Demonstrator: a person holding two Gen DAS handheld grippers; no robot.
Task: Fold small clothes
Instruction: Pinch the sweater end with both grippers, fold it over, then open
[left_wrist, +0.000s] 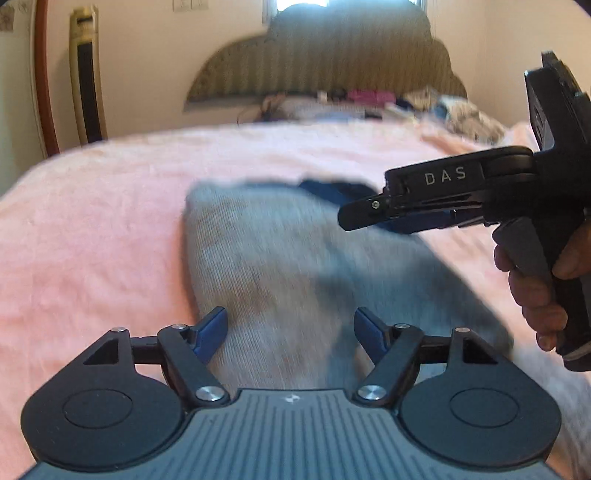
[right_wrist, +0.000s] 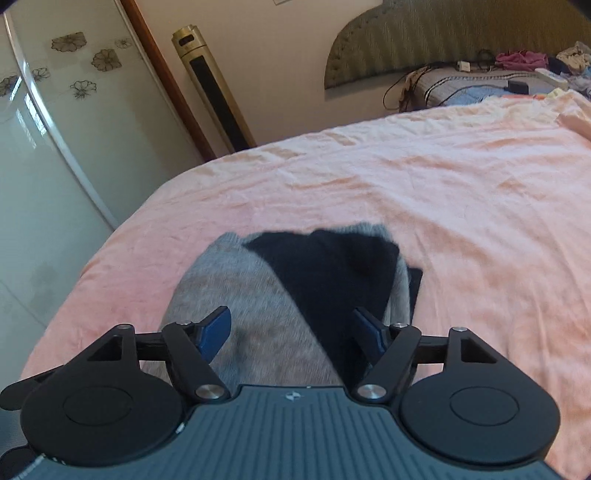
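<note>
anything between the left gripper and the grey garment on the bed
Nothing visible. The left gripper is open right over the grey garment, which lies on the pink blanket. The right gripper hovers farther along, over the garment's dark blue part, not in the left one's path.

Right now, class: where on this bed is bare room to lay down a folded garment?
Bare pink blanket lies right of and beyond the grey garment, and between it and the bed's left edge. The headboard end is crowded with a clutter pile.
</note>
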